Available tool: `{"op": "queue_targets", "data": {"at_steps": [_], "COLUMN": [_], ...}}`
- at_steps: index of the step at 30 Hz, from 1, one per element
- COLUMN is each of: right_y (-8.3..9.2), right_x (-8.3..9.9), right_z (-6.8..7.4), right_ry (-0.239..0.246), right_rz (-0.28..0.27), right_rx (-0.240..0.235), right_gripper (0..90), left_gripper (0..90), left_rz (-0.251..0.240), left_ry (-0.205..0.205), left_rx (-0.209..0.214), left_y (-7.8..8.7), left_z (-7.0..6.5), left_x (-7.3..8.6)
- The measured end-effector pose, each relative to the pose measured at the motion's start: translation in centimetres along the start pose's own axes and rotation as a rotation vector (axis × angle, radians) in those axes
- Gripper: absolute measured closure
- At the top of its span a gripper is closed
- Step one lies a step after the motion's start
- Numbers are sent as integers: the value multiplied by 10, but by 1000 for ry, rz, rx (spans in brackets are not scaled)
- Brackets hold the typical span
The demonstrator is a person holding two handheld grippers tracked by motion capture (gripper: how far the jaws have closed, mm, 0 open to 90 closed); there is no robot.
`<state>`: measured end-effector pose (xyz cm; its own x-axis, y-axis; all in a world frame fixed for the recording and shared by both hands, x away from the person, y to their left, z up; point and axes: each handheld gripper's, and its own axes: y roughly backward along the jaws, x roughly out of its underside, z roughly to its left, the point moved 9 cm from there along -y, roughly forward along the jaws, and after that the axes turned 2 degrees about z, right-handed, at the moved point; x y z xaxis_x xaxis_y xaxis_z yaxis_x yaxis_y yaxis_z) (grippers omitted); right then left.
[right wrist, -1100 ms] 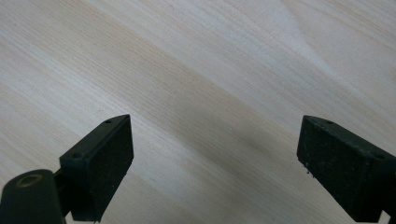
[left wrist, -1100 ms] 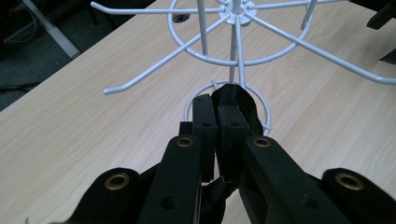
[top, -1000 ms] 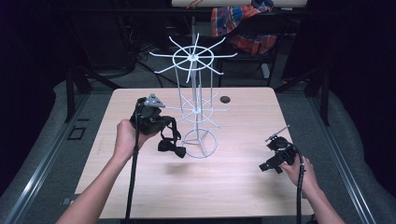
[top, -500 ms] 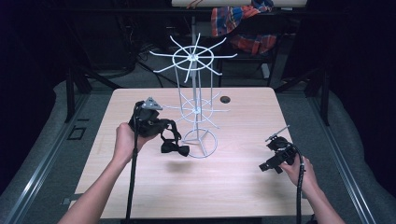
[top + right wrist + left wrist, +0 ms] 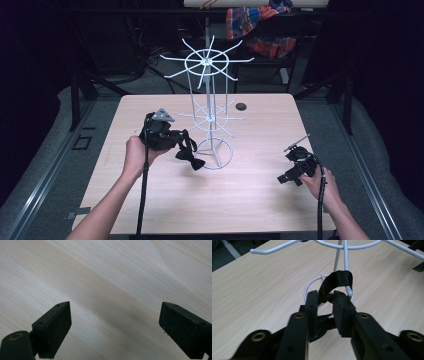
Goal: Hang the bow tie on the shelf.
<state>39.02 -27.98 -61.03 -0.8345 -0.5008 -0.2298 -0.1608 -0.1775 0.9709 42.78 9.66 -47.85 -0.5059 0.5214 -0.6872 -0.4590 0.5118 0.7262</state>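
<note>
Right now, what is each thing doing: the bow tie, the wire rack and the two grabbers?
bow tie: strap looped over a rack hook, bow hanging.
wire rack: upright on the table.
left gripper: jaws just opening, strap between them.
right gripper: open, holding nothing.

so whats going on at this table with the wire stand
A person is hanging a black bow tie on the white wire stand. Its strap is looped over the tip of one of the stand's lower arms, seen in the left gripper view. The left claw has just been opening, with the strap between its jaws; whether the pads press on it is hard to tell. The bow hangs just above the table. The right claw waits open, low over the table near its right edge.
</note>
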Motion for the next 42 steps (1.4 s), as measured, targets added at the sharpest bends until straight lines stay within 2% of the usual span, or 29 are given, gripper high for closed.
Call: {"op": "queue_targets", "data": {"at_steps": [2, 3, 4, 5, 8, 17, 23, 26, 27, 29, 31, 38, 39, 41, 42], "right_y": [0, 0, 0, 0, 0, -1, 1, 1, 0, 3, 3, 5, 4, 5, 7], "right_x": [0, 0, 0, 0, 0, -1, -1, -2, -4, -2, -2, -3, -5, -4, -3], "right_z": [0, 0, 0, 0, 0, 1, 1, 2, 4, 1, 2, 1, 3, 2, 3], "right_ry": [0, 0, 0, 1, 0, -4, -9, -26, -41, -14, -21, -22, -39, -28, -37], "right_rz": [0, 0, 0, 0, 0, -5, -11, -30, -56, -19, -28, -36, -64, -47, -46], "right_rx": [1, 1, 1, 1, -4, -8, -9, -10, -15, -10, -10, -4, -13, -8, -17], "right_gripper": [104, 104, 104, 104, 104, 104, 104, 104, 104, 103, 103, 102, 102, 102, 102], "left_gripper": [594, 594, 558, 479, 379, 201, 156, 141, 141, 123, 122, 68, 58, 48, 35], "left_rz": [6, 5, 4, 4, 9, 14, 13, 7, 6, 1, 5, 21, 23, 25, 31], "left_ry": [5, 11, 17, 27, 28, 32, 29, 37, 39, 43, 39, 67, 72, 78, 90], "left_rx": [-1, -2, -3, -20, -33, -51, -66, -78, -85, -94, -117, -147, -148, -156, -165], "left_y": [0, 0, 1, 2, 4, 14, 25, 33, 36, 42, 46, 61, 63, 66, 68], "left_z": [0, 0, 1, 2, 3, 3, 4, 6, 7, 7, 9, 11, 11, 11, 11], "left_x": [1, 2, 2, 3, 4, 11, 17, 20, 22, 25, 30, 50, 52, 58, 64]}}
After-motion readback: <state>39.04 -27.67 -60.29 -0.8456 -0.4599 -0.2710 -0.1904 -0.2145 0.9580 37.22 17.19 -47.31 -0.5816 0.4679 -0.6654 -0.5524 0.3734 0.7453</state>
